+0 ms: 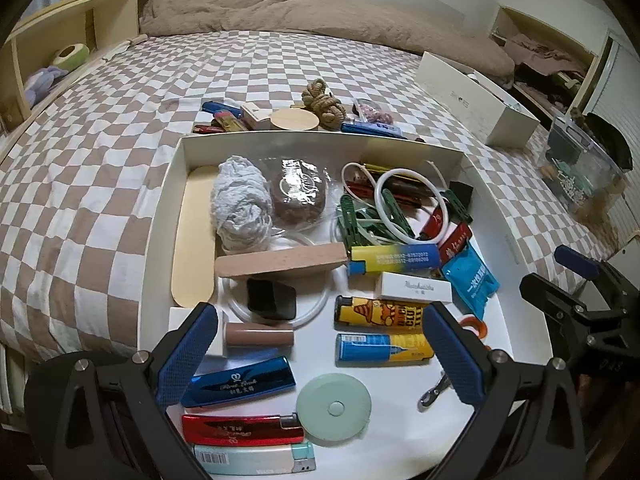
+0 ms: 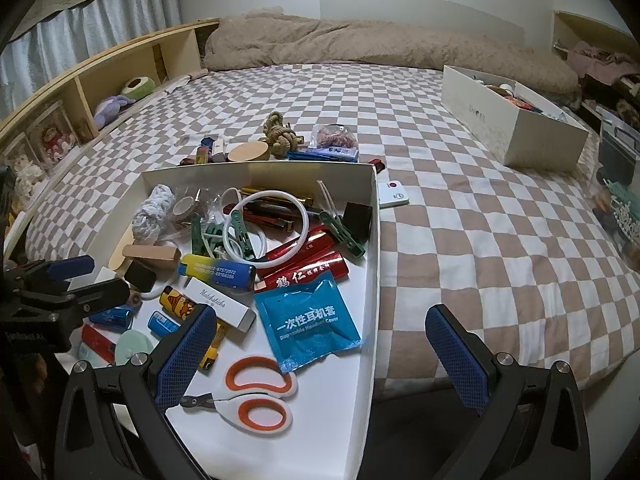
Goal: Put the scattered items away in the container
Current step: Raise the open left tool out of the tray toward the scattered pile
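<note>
In my tray I count seven lighters, the nearest a red one, two green pegs, one pair of scissors, one blue sachet and one white ring, centre frame.

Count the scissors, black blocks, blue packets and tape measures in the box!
Scissors: 1
Black blocks: 2
Blue packets: 1
Tape measures: 1
Total: 5
</note>
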Demonstrator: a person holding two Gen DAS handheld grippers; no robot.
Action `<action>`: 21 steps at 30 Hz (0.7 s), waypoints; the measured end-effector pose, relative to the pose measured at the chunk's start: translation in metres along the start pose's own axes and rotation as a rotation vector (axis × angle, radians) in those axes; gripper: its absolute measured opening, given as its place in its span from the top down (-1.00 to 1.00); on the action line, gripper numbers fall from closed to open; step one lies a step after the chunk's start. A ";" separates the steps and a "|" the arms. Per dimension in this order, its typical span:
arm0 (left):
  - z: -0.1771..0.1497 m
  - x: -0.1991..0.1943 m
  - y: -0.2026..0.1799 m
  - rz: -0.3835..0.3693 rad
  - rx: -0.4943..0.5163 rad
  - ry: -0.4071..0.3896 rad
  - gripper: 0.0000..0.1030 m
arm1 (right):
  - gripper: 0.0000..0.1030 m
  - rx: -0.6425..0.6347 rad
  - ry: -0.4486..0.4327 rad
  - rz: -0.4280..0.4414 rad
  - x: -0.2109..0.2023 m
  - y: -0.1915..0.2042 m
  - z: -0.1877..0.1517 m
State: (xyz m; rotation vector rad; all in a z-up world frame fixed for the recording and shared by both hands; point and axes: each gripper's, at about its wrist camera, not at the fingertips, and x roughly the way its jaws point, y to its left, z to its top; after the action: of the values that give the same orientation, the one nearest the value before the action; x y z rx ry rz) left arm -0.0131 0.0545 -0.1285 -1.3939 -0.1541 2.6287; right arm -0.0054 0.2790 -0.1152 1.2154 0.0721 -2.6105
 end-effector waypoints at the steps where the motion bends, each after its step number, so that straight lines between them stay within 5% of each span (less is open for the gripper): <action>1: 0.001 0.000 0.001 0.000 -0.001 0.000 -1.00 | -1.00 0.000 0.001 0.000 0.001 0.000 0.000; 21: 0.020 0.001 0.037 0.028 -0.031 -0.076 -1.00 | -1.00 0.128 0.008 -0.024 0.014 -0.036 0.010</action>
State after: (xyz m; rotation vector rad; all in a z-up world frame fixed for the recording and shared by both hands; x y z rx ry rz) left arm -0.0337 0.0175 -0.1242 -1.3159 -0.1869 2.7143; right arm -0.0303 0.3095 -0.1216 1.2743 -0.0805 -2.6667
